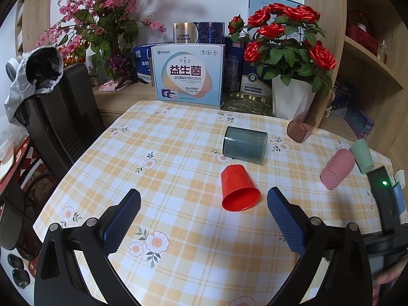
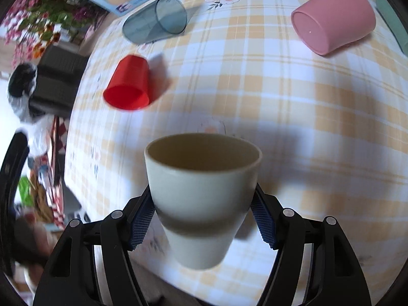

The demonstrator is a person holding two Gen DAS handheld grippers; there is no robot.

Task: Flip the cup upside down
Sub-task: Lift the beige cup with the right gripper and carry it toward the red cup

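My right gripper [image 2: 202, 211] is shut on a cream cup [image 2: 201, 191], held above the checked tablecloth [image 2: 280, 102] with its mouth pointing away from me and up. My left gripper [image 1: 204, 204] is open and empty, low over the table, with a red cup [image 1: 238, 187] lying on its side just ahead between the fingers' line. The red cup also shows in the right wrist view [image 2: 128, 86]. The right gripper's body [image 1: 385, 193] shows at the right edge of the left wrist view.
Lying on their sides are a grey clear cup [image 1: 244, 144], a brown clear cup [image 1: 301, 127], a pink cup [image 1: 336, 168] and a green cup [image 1: 362, 155]. A white pot of red roses [image 1: 290, 97] and boxes [image 1: 187, 72] stand at the far edge. A chair [image 1: 63, 117] is at left.
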